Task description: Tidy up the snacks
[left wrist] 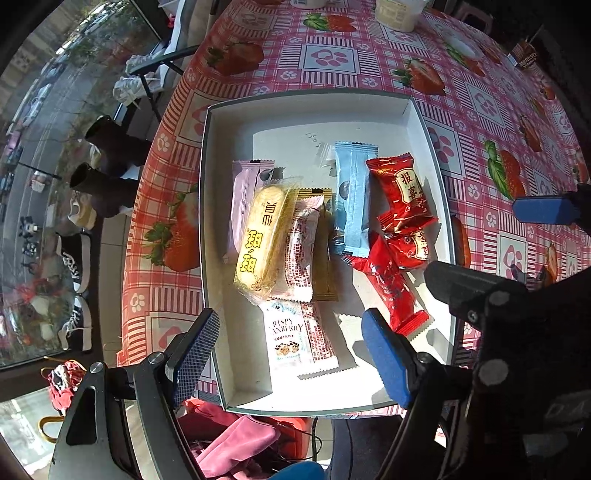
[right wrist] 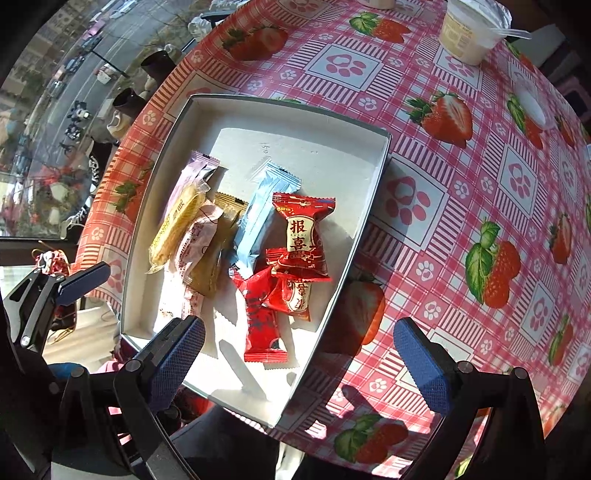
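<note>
A shallow white box (left wrist: 229,122) (right wrist: 373,192) sits on the strawberry tablecloth and holds several wrapped snacks: a yellow bar (left wrist: 264,236) (right wrist: 177,225), a pale blue bar (left wrist: 352,199) (right wrist: 262,218), red packets (left wrist: 400,192) (right wrist: 301,236), a red bar (left wrist: 391,288) (right wrist: 260,321), a pink-white packet (left wrist: 301,251) and a white cranberry bar (left wrist: 295,336). My left gripper (left wrist: 291,354) hovers open and empty over the box's near end. My right gripper (right wrist: 299,365) hovers open and empty over the box's near right corner; it shows at the right of the left wrist view (left wrist: 539,210).
A cream tub (right wrist: 467,31) (left wrist: 399,13) with a plastic spoon stands at the table's far side. The table edge drops off left of the box; shoes (left wrist: 75,266) and pink cloth (left wrist: 236,439) lie on the floor below.
</note>
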Demonstrator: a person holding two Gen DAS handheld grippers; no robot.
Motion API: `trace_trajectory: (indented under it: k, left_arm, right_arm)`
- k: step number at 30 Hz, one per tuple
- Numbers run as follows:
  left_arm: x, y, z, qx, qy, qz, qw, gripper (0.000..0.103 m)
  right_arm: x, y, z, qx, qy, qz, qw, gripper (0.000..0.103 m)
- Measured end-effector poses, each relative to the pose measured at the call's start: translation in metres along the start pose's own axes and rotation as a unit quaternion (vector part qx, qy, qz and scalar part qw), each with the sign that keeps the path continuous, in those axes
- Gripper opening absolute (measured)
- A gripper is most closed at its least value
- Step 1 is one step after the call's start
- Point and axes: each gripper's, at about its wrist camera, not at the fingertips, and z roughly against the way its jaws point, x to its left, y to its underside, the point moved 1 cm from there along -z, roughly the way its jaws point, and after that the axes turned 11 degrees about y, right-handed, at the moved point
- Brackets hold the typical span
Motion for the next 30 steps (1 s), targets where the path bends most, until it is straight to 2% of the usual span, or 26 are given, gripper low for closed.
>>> trace_trajectory:
  k: [14, 30]
  left_arm:
    - [-0.002, 0.001, 0.002, -0.004, -0.010, 0.000, 0.9999, 0.082]
    - [-0.005, 0.008, 0.001, -0.001, -0.001, 0.002, 1.0000, 0.082]
  right_arm:
    - [0.004, 0.001, 0.001, -0.005, 0.008, -0.001, 1.000, 0.103]
    - [0.009, 0.005, 0.011, -0.038, 0.040, 0.015, 0.998, 0.103]
